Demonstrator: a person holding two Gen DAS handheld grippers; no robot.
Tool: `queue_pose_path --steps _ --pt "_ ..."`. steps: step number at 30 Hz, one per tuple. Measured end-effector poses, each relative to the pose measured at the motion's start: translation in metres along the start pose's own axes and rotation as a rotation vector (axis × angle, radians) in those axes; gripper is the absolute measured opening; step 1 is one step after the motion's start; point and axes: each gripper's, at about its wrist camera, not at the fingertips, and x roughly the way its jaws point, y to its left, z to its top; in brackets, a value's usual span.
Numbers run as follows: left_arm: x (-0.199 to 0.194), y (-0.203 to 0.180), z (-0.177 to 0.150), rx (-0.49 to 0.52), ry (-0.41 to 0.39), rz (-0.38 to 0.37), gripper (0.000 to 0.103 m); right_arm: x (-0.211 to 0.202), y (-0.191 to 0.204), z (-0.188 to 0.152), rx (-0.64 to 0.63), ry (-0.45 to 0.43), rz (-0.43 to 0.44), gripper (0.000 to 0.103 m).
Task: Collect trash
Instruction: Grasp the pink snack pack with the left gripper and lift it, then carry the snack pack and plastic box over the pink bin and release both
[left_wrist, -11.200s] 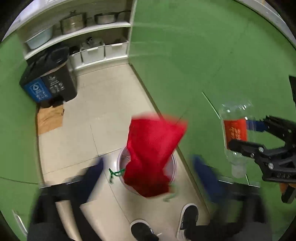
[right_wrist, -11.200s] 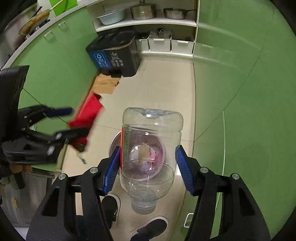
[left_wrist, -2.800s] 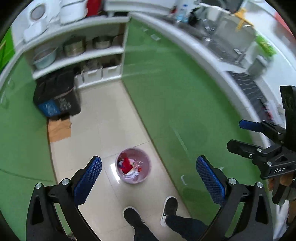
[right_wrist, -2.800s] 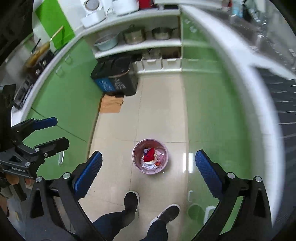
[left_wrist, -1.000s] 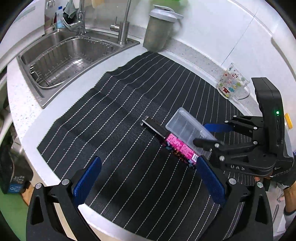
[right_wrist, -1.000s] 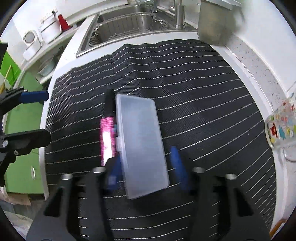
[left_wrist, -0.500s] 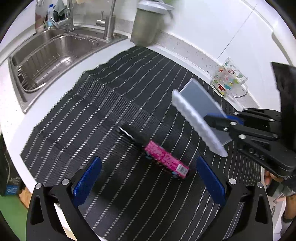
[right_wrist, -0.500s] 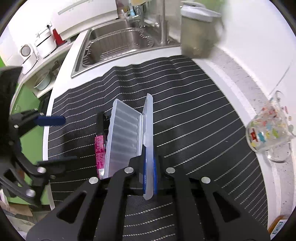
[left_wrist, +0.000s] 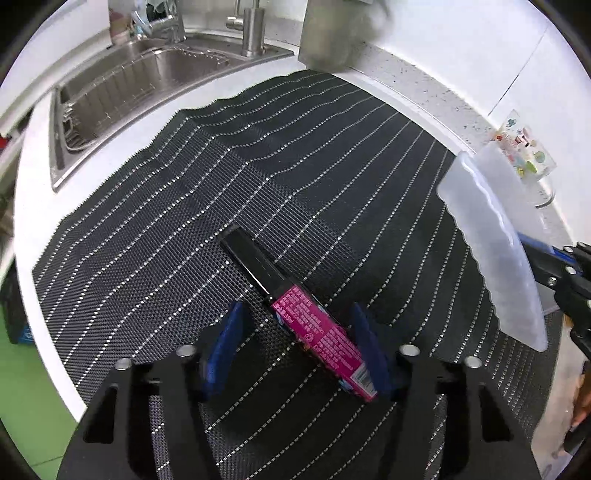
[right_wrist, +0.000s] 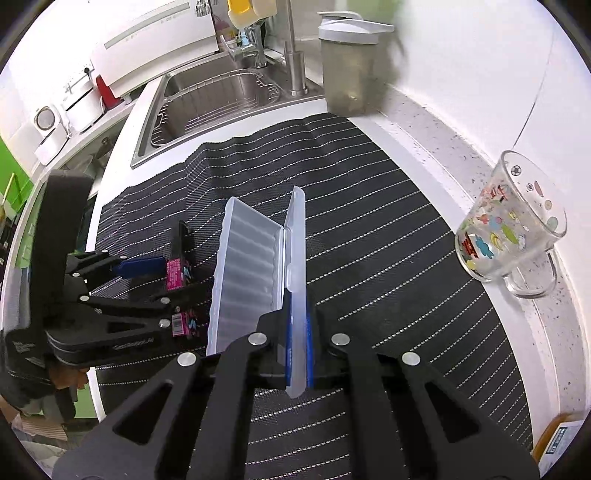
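The pink-and-black box (left_wrist: 295, 314) lay flat on the striped mat (left_wrist: 332, 147) on the tabletop, between the left gripper's (left_wrist: 295, 343) parted fingers, its long axis slanting across their gap. The right gripper (right_wrist: 299, 332) was clenched on the clear case (right_wrist: 255, 266), lifted alongside. The box's print was too small to read.

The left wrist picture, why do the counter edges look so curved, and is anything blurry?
Left wrist view: fisheye lens bends the counter edge; the grey container at top is smeared. Right wrist view: same bending, container sharper, glass mug crisp.
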Motion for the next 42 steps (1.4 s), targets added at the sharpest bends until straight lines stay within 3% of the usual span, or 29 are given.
queue_pose_path --steps 2,8,13,21,27,33,42 --pt "-0.001 -0.001 -0.001 0.017 0.000 0.023 0.039 -0.001 0.001 0.000 -0.005 -0.004 0.006 0.005" --pt "-0.008 0.012 -0.005 0.039 0.014 -0.003 0.025 -0.005 0.003 -0.002 -0.014 -0.013 0.014 0.005" --pt "-0.031 0.018 -0.008 0.054 -0.021 -0.058 0.024 -0.008 0.009 -0.003 -0.031 -0.012 0.017 0.005" --pt "-0.095 0.036 -0.025 0.064 -0.114 -0.072 0.024 -0.025 0.048 0.003 -0.121 -0.031 0.053 0.005" --pt "-0.144 0.083 -0.061 0.006 -0.169 -0.014 0.024 -0.035 0.122 0.005 -0.235 -0.045 0.129 0.005" --pt "-0.183 0.158 -0.117 -0.112 -0.193 0.050 0.024 -0.030 0.219 -0.002 -0.340 -0.030 0.247 0.005" --pt "-0.208 0.267 -0.214 -0.251 -0.172 0.102 0.024 0.015 0.366 -0.039 -0.430 0.059 0.342 0.005"
